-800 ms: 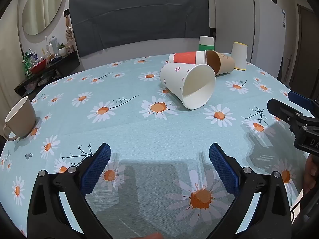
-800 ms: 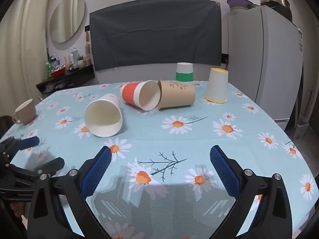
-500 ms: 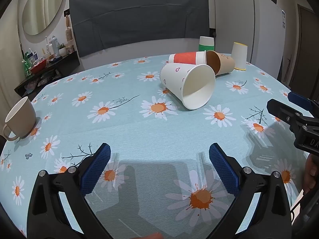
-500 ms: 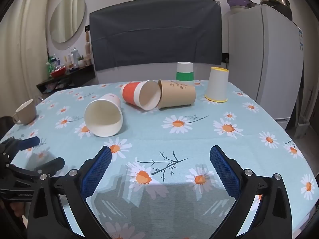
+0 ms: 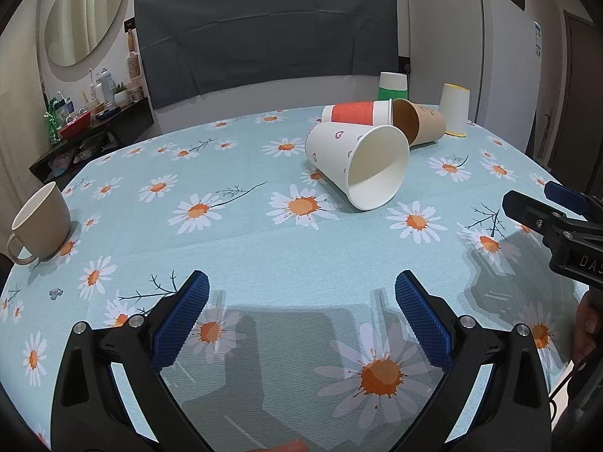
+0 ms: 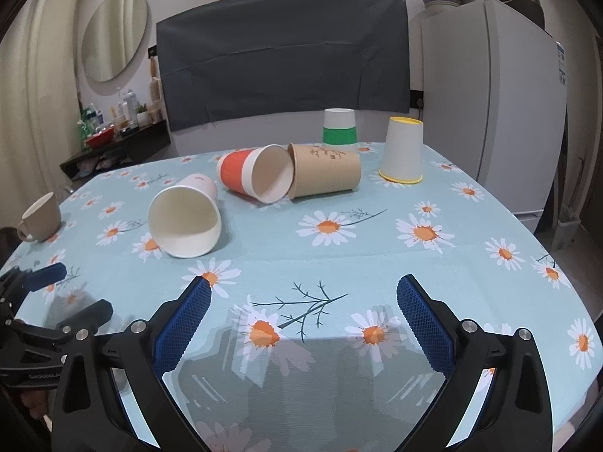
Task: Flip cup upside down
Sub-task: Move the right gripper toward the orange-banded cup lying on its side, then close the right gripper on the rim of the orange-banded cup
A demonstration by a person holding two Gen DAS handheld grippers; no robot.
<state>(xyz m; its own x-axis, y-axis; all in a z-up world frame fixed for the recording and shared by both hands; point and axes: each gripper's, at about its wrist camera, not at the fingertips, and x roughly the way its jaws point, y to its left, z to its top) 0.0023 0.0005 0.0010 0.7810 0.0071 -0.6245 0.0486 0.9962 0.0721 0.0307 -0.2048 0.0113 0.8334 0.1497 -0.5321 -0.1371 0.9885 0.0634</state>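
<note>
A white paper cup with small hearts [image 5: 350, 158] lies on its side, mouth toward me; it also shows in the right wrist view [image 6: 186, 218]. Behind it a red cup [image 6: 252, 177] and a brown cup [image 6: 324, 175] lie on their sides, touching. A yellow-rimmed white cup [image 6: 401, 154] and a green-banded cup [image 6: 339, 130] stand upside down at the back. My left gripper [image 5: 301, 316] is open and empty near the table's front. My right gripper [image 6: 303, 318] is open and empty, to its right.
A beige mug [image 5: 41, 222] stands upright at the left edge of the daisy tablecloth [image 5: 233, 241]. A white fridge [image 6: 493, 105] stands beyond the table's right side. A dark shelf with bottles [image 6: 113, 139] is at the back left.
</note>
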